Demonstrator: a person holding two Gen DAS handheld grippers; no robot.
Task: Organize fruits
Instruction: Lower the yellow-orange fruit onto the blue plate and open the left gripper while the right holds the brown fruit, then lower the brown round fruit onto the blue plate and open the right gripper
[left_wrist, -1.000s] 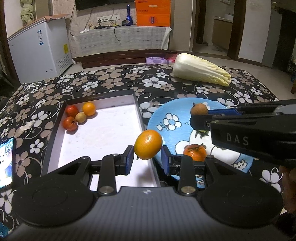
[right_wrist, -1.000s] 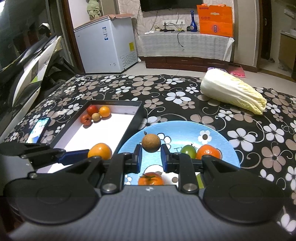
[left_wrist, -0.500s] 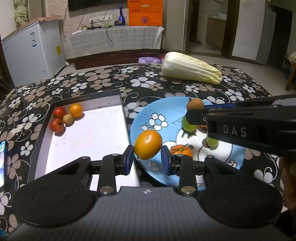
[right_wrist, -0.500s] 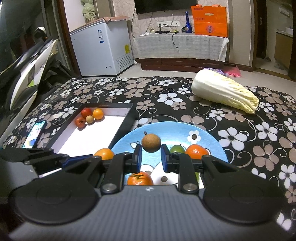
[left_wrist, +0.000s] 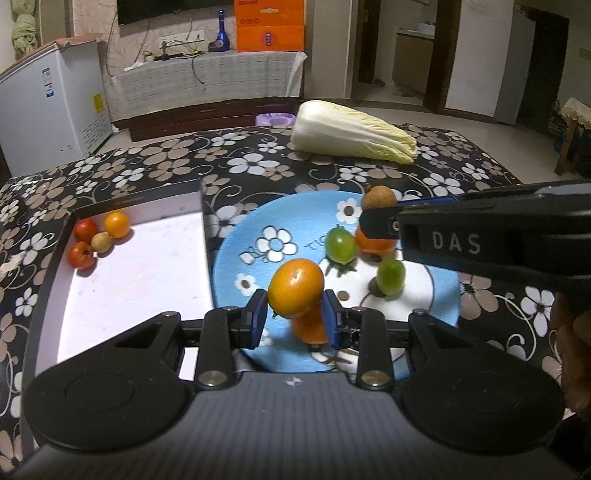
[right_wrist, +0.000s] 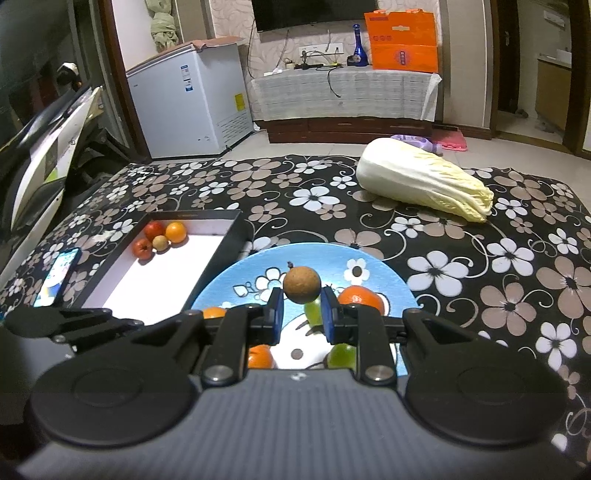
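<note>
My left gripper (left_wrist: 295, 314) is shut on an orange (left_wrist: 295, 288) and holds it above the near left part of the blue plate (left_wrist: 258, 221). My right gripper (right_wrist: 301, 308) is shut on a small brown round fruit (right_wrist: 301, 284) above the same plate (right_wrist: 376, 258); it shows from the side in the left wrist view (left_wrist: 378, 197). On the plate lie two green fruits (left_wrist: 340, 244) and oranges (left_wrist: 373, 242). The black tray (left_wrist: 140, 280) with a white floor holds several small fruits (left_wrist: 98, 240) in its far left corner.
A napa cabbage (left_wrist: 351, 131) lies on the flowered cloth behind the plate. A phone (right_wrist: 57, 277) lies left of the tray. A white freezer (right_wrist: 192, 107) and a covered low cabinet (right_wrist: 343, 96) stand beyond the table.
Both grippers have risen and drawn back with their fruits. The left one has shifted right, from over the tray's edge to over the plate.
</note>
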